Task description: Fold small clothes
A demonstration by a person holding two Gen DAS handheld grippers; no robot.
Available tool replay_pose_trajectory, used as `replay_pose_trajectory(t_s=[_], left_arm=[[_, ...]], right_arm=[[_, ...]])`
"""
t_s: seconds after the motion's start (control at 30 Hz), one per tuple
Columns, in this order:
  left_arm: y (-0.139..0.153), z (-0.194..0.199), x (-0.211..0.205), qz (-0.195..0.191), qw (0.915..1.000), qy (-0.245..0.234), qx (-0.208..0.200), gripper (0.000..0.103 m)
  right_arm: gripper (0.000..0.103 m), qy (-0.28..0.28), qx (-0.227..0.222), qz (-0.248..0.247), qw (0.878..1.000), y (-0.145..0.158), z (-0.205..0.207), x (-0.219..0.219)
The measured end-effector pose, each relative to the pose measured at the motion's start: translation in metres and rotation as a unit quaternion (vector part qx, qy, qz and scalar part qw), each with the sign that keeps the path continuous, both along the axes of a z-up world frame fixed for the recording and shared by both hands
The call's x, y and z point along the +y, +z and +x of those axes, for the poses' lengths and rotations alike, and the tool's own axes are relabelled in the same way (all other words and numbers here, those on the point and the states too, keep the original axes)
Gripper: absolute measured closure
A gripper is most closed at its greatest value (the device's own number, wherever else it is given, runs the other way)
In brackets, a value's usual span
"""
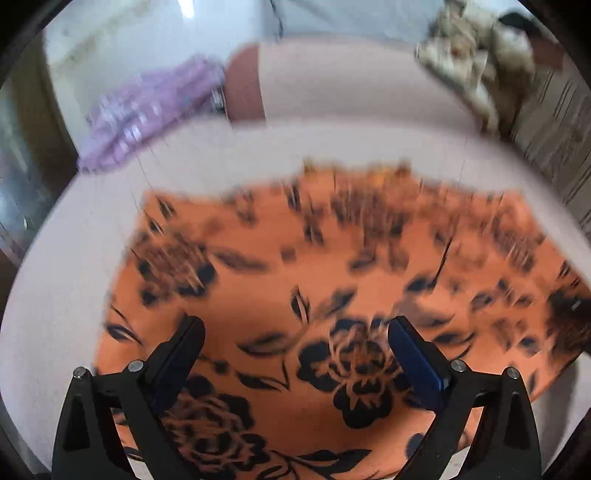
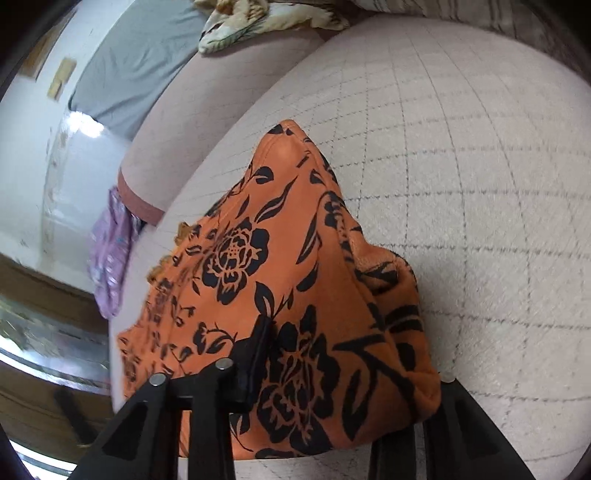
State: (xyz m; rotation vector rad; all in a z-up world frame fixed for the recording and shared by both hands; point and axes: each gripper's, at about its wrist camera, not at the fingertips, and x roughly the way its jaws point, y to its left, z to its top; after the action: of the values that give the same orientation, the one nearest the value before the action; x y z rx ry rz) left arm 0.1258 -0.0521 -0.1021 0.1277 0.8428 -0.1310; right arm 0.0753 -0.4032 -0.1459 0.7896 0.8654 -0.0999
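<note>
An orange garment with a black flower print [image 1: 332,288] lies spread on a pale pink quilted surface [image 1: 332,140]. My left gripper [image 1: 295,332] is open, its two fingers wide apart just above the cloth, holding nothing. In the right wrist view my right gripper [image 2: 343,369] is shut on a bunched fold of the same orange garment [image 2: 295,266], which drapes over it and hides the right finger; the left finger [image 2: 255,362] shows against the cloth. The left view is motion-blurred.
A lilac garment [image 1: 147,114] hangs at the far left edge of the surface, also in the right wrist view [image 2: 110,251]. A cream patterned cloth [image 1: 469,62] lies at the back right [image 2: 266,18]. A grey sheet [image 2: 136,70] and white wall lie beyond.
</note>
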Motion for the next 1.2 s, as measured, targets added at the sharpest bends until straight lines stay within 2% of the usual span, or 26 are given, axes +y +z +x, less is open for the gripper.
replay_pose_trajectory(t_s=[0.03,0.1,0.13,0.17,0.2,0.27,0.3,0.33,0.4,0.5,0.53,0.6,0.67,0.73,0.77,0.83,0.87,0.9,0.93,0.97,1.03,1.1,1.17,1.2], left_arm=[[0.0,-0.003,0.001,-0.003,1.0,-0.004,-0.005,0.003],[-0.033,0.005,-0.007,0.015,0.9975,-0.022,0.066,0.003],[-0.044,0.006,-0.008,0.024,0.9972,-0.024,0.066,0.0],[-0.042,0.003,-0.008,0.025,0.9988,-0.026,0.032,0.0],[-0.04,0.004,-0.008,0.027,0.9983,-0.025,0.045,0.0],[-0.022,0.009,0.003,-0.009,0.9972,-0.02,0.071,0.001],[-0.013,0.007,0.008,-0.029,0.9974,-0.021,0.063,0.001],[0.001,0.001,0.018,-0.046,0.9979,-0.018,0.043,0.001],[0.025,-0.007,0.048,-0.061,0.9981,-0.007,0.009,0.001],[0.055,-0.023,0.117,-0.1,0.9928,0.053,-0.04,0.001],[0.061,-0.03,0.151,-0.121,0.9869,0.09,-0.059,0.001],[0.058,-0.042,0.197,-0.14,0.9754,0.152,-0.078,0.001],[0.044,-0.05,0.239,-0.146,0.9636,0.211,-0.075,0.001],[0.02,-0.05,0.275,-0.152,0.9481,0.275,-0.051,0.001],[0.008,-0.047,0.289,-0.166,0.9388,0.301,-0.019,0.002],[0.0,-0.051,0.308,-0.213,0.9255,0.313,0.004,0.002],[-0.001,-0.053,0.31,-0.22,0.9228,0.316,0.001,0.002],[0.0,-0.053,0.31,-0.216,0.9237,0.317,-0.002,0.002],[0.001,-0.053,0.308,-0.213,0.9268,0.309,-0.005,0.002],[0.002,-0.054,0.306,-0.21,0.9299,0.302,-0.008,0.002],[0.006,-0.057,0.303,-0.211,0.9337,0.289,-0.014,0.002],[0.007,-0.057,0.299,-0.222,0.933,0.283,-0.015,0.002],[0.009,-0.056,0.296,-0.241,0.9324,0.268,-0.018,0.002],[0.012,-0.047,0.292,-0.25,0.9337,0.256,-0.019,0.002]], right_arm=[[0.07,-0.001,0.003,-0.007,1.0,0.001,0.001,0.001],[0.07,-0.003,0.008,-0.015,1.0,0.0,0.001,0.003],[0.069,-0.005,0.012,-0.013,1.0,-0.003,0.002,0.002],[0.068,-0.01,0.012,-0.006,1.0,-0.005,0.003,0.001],[0.068,-0.011,0.015,-0.003,1.0,-0.006,0.003,0.0],[0.071,-0.007,0.025,-0.013,1.0,-0.001,0.005,0.002],[0.074,0.003,0.033,-0.036,0.999,0.006,0.008,0.006],[0.084,0.013,0.036,-0.064,0.997,0.016,0.012,0.014],[0.085,0.022,0.021,-0.101,0.994,0.04,0.016,0.03],[0.086,0.04,-0.019,-0.153,0.987,0.086,0.023,0.069],[0.086,0.054,-0.037,-0.173,0.983,0.103,0.026,0.091],[0.086,0.097,-0.079,-0.217,0.968,0.133,0.028,0.149],[0.086,0.141,-0.109,-0.239,0.955,0.145,0.028,0.208],[0.086,0.189,-0.117,-0.261,0.939,0.135,0.029,0.262],[0.087,0.222,-0.111,-0.277,0.928,0.12,0.031,0.294],[0.087,0.277,-0.073,-0.296,0.911,0.079,0.039,0.336],[0.087,0.307,-0.035,-0.304,0.901,0.046,0.047,0.353],[0.085,0.32,-0.003,-0.302,0.898,0.023,0.053,0.359],[0.086,0.317,0.013,-0.293,0.902,0.004,0.056,0.36],[0.087,0.303,-0.003,-0.296,0.906,0.011,0.054,0.358],[0.087,0.298,-0.001,-0.27,0.915,0.029,0.058,0.351],[0.087,0.29,-0.014,-0.287,0.913,0.048,0.061,0.343],[0.085,0.294,-0.013,-0.255,0.921,0.059,0.066,0.331],[0.082,0.301,-0.008,-0.246,0.921,0.059,0.067,0.328]])
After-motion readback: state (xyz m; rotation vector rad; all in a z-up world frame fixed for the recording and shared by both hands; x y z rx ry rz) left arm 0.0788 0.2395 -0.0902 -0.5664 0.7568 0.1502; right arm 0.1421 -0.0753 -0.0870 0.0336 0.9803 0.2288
